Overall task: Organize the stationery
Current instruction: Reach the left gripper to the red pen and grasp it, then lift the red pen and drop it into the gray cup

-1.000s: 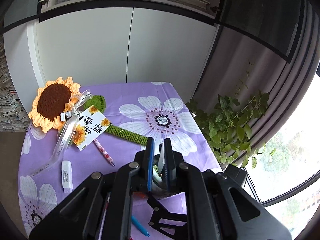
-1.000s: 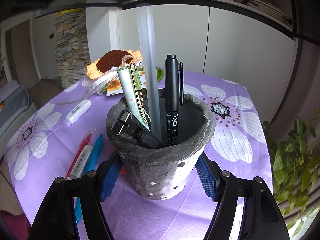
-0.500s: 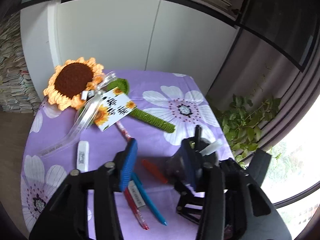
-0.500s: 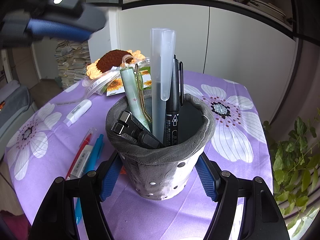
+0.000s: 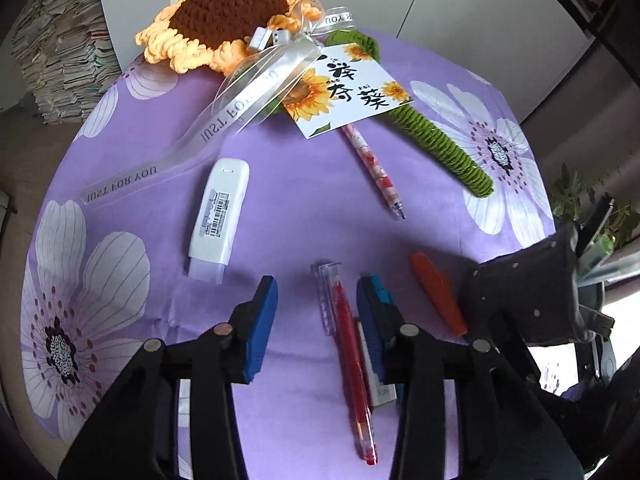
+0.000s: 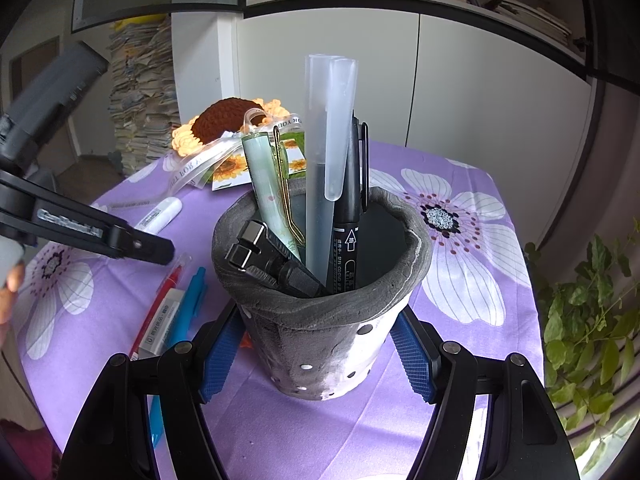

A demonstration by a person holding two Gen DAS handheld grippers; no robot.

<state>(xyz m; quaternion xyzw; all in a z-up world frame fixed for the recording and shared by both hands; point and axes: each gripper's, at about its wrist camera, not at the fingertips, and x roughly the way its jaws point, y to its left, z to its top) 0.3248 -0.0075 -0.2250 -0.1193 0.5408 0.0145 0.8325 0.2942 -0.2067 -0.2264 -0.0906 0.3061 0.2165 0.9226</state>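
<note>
The left gripper [image 5: 314, 320], its jaws just closing partway and empty, is dropping over the red pen [image 5: 352, 356] after leaving the frosted pen [image 6: 328, 152] in the pot [image 6: 320, 320], which the right gripper [image 6: 316, 354] is clamping; probably the next pick.

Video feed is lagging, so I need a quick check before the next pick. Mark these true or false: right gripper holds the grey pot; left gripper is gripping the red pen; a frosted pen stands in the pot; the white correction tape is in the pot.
1. Right gripper holds the grey pot: true.
2. Left gripper is gripping the red pen: false; its jaws have been closing, but the pads are clear of the pen between them.
3. A frosted pen stands in the pot: true.
4. The white correction tape is in the pot: false; it lies on the purple tablecloth.
</note>
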